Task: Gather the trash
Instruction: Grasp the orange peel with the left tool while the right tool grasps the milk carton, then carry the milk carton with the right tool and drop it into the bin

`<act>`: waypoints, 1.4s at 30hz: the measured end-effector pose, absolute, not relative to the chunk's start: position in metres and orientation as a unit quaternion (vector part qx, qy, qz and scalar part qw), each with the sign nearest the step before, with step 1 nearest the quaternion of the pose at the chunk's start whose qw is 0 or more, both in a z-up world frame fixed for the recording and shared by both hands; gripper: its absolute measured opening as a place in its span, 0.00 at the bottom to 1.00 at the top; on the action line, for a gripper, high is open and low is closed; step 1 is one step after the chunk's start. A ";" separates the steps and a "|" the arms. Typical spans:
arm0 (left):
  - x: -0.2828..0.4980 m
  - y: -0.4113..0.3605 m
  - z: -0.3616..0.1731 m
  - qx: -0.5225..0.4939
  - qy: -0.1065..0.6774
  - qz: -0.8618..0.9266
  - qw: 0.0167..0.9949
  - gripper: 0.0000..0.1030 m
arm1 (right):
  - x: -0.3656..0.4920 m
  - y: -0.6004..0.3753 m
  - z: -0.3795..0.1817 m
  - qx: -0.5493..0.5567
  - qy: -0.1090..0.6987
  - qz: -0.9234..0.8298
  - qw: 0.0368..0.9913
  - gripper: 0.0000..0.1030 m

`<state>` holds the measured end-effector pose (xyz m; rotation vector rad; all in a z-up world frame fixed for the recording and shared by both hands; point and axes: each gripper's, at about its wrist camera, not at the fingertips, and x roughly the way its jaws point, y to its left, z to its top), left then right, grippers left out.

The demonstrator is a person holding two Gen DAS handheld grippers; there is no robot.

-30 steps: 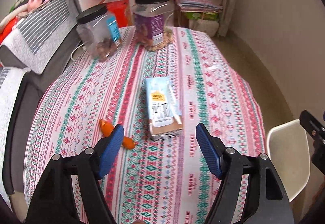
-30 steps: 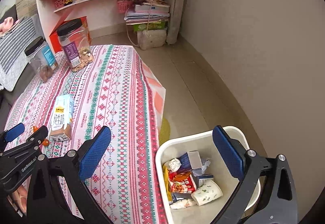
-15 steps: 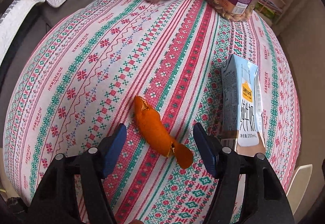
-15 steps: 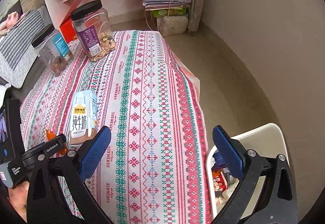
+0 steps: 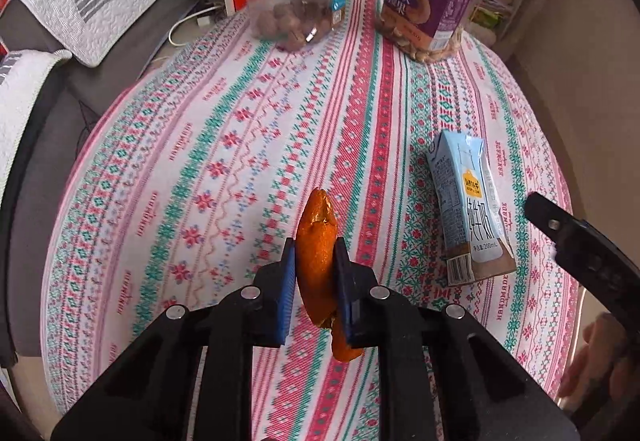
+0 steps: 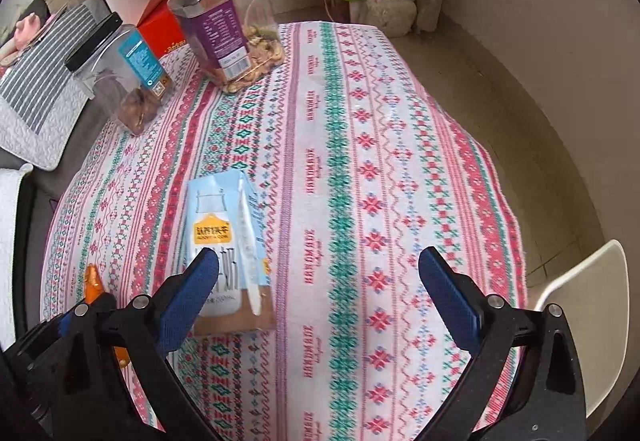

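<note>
Left tongs [image 5: 316, 269] now closing on orange peel [image 5: 316, 237], lengthwise along them; right tongs [image 6: 318, 281] open.

Bright stripes and a scrap of orange

The worktop cloth [image 5: 400, 113] runs in pink, red and green cross-stitch bands on white. The peel [image 5: 316, 241] is orange, the carton [image 5: 468, 193] pale blue with a brown base, the fingers [image 5: 289, 289] blue-padded on black, the two jars [image 6: 224, 25] black-lidded.

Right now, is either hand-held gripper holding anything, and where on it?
Left hand-held gripper is closing on the orange peel, pads at its mid-length. Right hand-held gripper is open, holding nothing.
</note>
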<state>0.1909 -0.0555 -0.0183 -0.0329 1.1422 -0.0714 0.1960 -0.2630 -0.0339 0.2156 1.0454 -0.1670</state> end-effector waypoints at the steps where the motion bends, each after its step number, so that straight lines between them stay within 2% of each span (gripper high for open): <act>1: 0.188 -0.048 -0.011 -0.016 0.534 -0.034 0.844 0.18 | 0.202 -0.257 -0.038 0.101 0.498 -0.076 0.858 0.93; 7: 0.177 -0.014 0.011 -0.017 0.517 -0.035 0.855 0.18 | 0.229 -0.233 -0.064 0.092 0.521 -0.063 0.846 0.93; 15: 0.174 0.000 0.027 -0.033 0.503 -0.043 0.863 0.18 | 0.231 -0.217 -0.083 0.018 0.527 -0.065 0.847 0.92; 16: 0.173 0.001 0.029 -0.034 0.501 -0.044 0.863 0.18 | 0.230 -0.215 -0.083 0.017 0.524 -0.062 0.849 0.89; 17: 0.171 0.001 0.030 -0.034 0.500 -0.044 0.864 0.18 | 0.229 -0.213 -0.081 0.016 0.521 -0.060 0.851 0.79; 18: 0.170 0.002 0.031 -0.033 0.498 -0.044 0.865 0.18 | 0.227 -0.211 -0.077 0.012 0.518 -0.056 0.853 0.62; 19: 0.169 0.003 0.032 -0.030 0.497 -0.044 0.866 0.18 | 0.226 -0.209 -0.074 0.007 0.518 -0.052 0.853 0.53; 30: 0.159 -0.004 0.044 -0.014 0.474 -0.040 0.879 0.18 | 0.193 -0.204 -0.026 0.010 0.482 -0.021 0.876 0.53; 42: 0.141 -0.027 0.061 0.004 0.447 -0.053 0.893 0.18 | 0.147 -0.246 0.042 0.059 0.417 -0.026 0.906 0.53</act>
